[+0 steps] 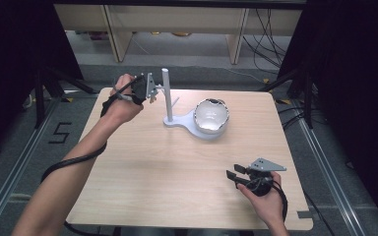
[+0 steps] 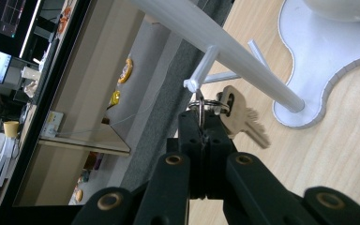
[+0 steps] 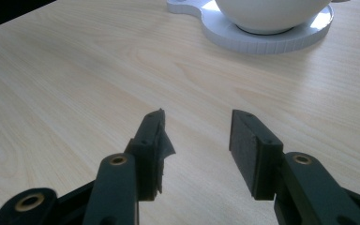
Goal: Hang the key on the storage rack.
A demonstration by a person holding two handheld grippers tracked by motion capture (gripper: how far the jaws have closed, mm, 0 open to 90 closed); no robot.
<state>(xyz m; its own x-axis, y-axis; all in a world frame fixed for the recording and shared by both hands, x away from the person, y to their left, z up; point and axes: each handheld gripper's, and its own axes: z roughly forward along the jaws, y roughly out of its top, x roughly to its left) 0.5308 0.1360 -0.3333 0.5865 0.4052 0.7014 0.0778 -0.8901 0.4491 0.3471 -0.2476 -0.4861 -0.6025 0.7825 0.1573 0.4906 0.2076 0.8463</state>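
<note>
Because the left claw [image 2: 201, 124] is clamped only on the thin key ring [image 2: 206, 104], just below the stand's peg [image 2: 201, 69], the dangling key [image 2: 243, 119] could swing and miss it, while the right claw [image 3: 197, 140] waits open and empty over the table [image 3: 75, 93].

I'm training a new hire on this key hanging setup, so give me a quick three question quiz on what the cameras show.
1. True or false: the left gripper is shut on the key ring.
2. What sits on the round end of the white stand: A a bowl, B a mug, C a plate?
3. How do the right gripper jaws stand, and what is between them?

Key
1. True; the key hangs from the ring, just below a peg on the stand's pole.
2. A, the white bowl.
3. Open, nothing between them, over the wooden table.
</note>
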